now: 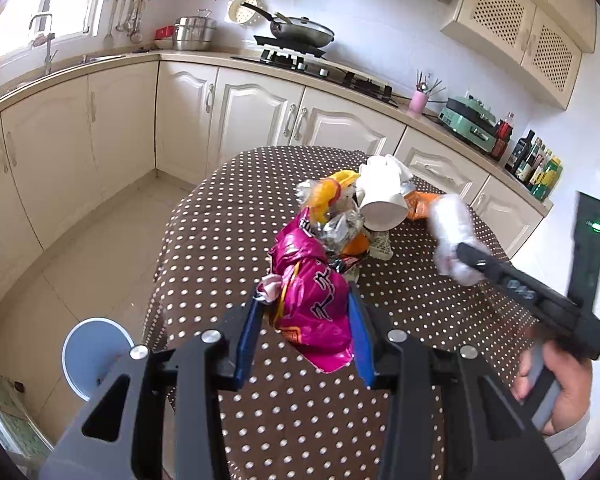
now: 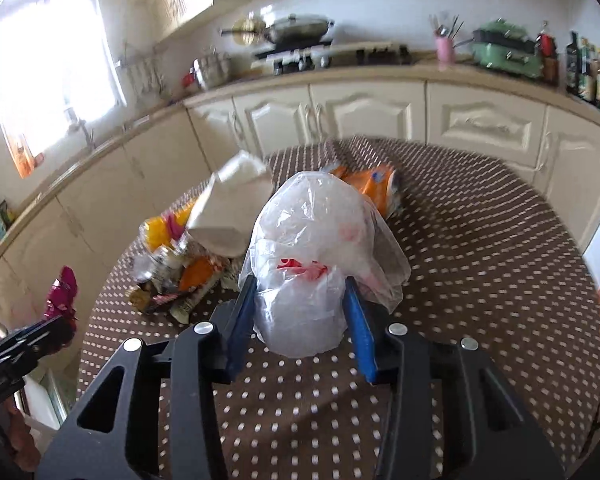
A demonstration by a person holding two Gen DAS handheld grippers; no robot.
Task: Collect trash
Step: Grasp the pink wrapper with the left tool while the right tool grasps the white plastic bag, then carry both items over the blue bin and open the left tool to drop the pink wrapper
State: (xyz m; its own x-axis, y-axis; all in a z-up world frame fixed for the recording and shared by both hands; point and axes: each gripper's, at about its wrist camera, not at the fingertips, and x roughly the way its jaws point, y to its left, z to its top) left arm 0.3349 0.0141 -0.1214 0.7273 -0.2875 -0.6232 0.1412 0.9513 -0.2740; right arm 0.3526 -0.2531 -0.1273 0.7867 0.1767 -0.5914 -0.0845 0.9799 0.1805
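Left gripper [image 1: 306,332] clamped on magenta wrapper [image 1: 312,300]. Right gripper [image 2: 300,328] clamped on clear plastic bag [image 2: 316,248]. Both above dotted tablecloth [image 1: 380,400].

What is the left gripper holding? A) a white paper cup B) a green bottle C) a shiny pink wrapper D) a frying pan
C: in the left wrist view, the shiny pink wrapper sits pinched between the blue fingers of the left gripper, above the dotted tablecloth.
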